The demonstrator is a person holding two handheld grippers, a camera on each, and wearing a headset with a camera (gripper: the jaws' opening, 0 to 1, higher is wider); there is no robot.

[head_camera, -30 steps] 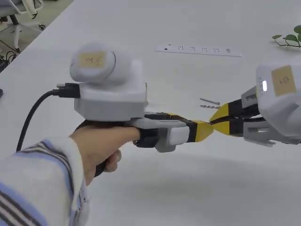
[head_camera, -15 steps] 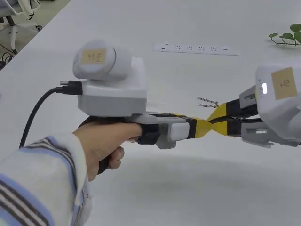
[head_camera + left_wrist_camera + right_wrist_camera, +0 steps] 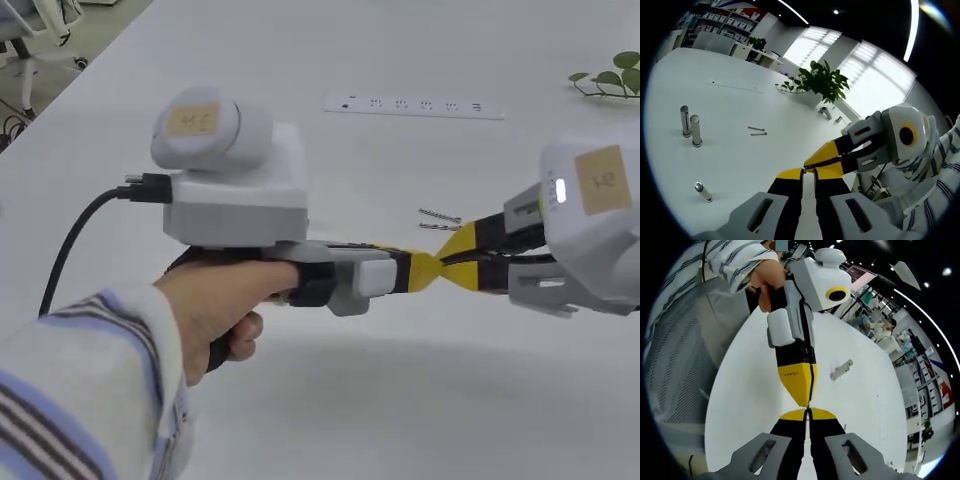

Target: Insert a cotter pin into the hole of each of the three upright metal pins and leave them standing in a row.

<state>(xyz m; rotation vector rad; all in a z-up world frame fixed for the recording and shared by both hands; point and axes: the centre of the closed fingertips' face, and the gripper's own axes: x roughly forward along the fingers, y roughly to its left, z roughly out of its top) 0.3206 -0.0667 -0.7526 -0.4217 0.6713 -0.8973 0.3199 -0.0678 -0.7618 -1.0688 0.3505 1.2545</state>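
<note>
Two metal pins (image 3: 695, 131) are stood upright, third pin (image 3: 703, 191) laid flat; cotter pins (image 3: 756, 129) seemingly left loose, uninserted. Left gripper (image 3: 809, 171) & right gripper (image 3: 808, 412) are held clamped shut, tip-to-tip.

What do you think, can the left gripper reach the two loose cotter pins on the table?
Probably yes: bare table lies between the left gripper and the cotter pins, though its shut jaws would need opening first.

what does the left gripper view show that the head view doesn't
Left gripper view: two upright metal pins and a third pin that looks tipped over. Head view: the hand and black cable at the left gripper. Both: two cotter pins on the table, and the right gripper meeting the left tip to tip.
</note>
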